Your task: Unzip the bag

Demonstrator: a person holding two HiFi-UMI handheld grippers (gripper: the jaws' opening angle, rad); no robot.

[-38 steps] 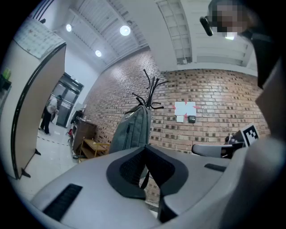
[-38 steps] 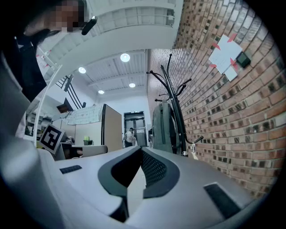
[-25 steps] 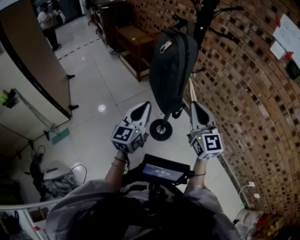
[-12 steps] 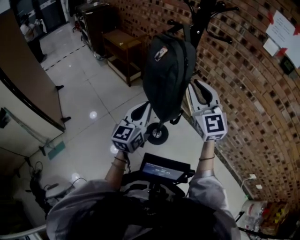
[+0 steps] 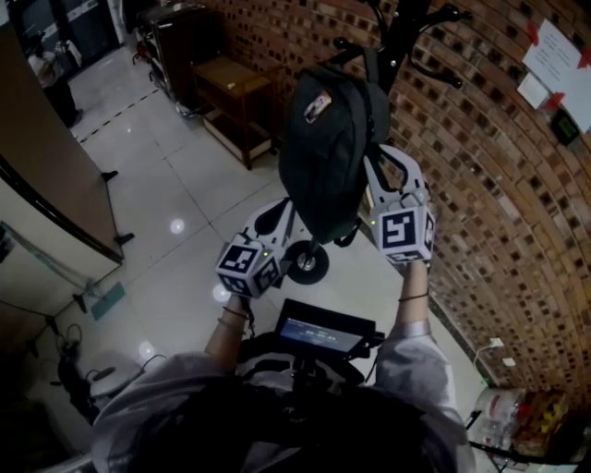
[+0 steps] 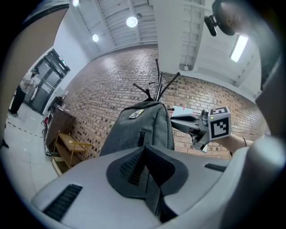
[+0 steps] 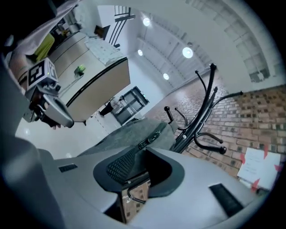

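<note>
Grey bag [image 5: 323, 157], long axis vertical

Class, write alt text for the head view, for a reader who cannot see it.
A dark backpack hangs from a black coat rack against a brick wall. The person's left gripper points at its lower edge; the right gripper is beside its right side.

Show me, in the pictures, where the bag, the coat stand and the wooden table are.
bag [image 5: 325, 175]: head view, on its dark front panel.
coat stand [image 5: 407, 26]: head view, on the black pole above the bag.
wooden table [image 5: 229, 78]: head view, on its top board.
</note>
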